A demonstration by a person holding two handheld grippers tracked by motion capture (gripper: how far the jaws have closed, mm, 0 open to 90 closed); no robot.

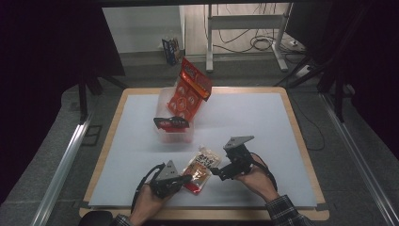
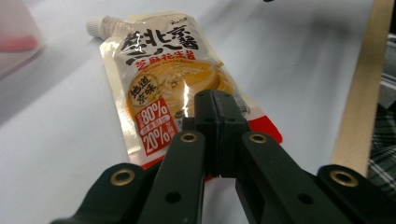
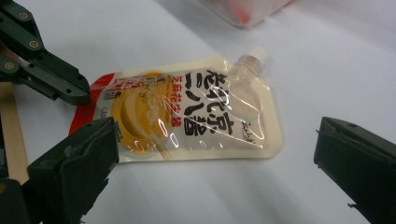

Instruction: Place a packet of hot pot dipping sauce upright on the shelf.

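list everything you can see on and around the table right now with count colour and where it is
sauce pouch: one, cream and orange with a red corner and a spout, flat on the table's near middle, between the two grippers.
clear bin: one, see-through plastic, mid-table, behind the pouch.
red packet: one, red-orange, leaning out of the bin's top.
dark wrapper: one, black and red, on the bin's near side.
table: one, white mat on a wooden board.
box: one, blue, on the floor beyond the table.
left gripper: one, black, jaws shut at the pouch's red end.
right gripper: one, black, jaws open over the pouch.
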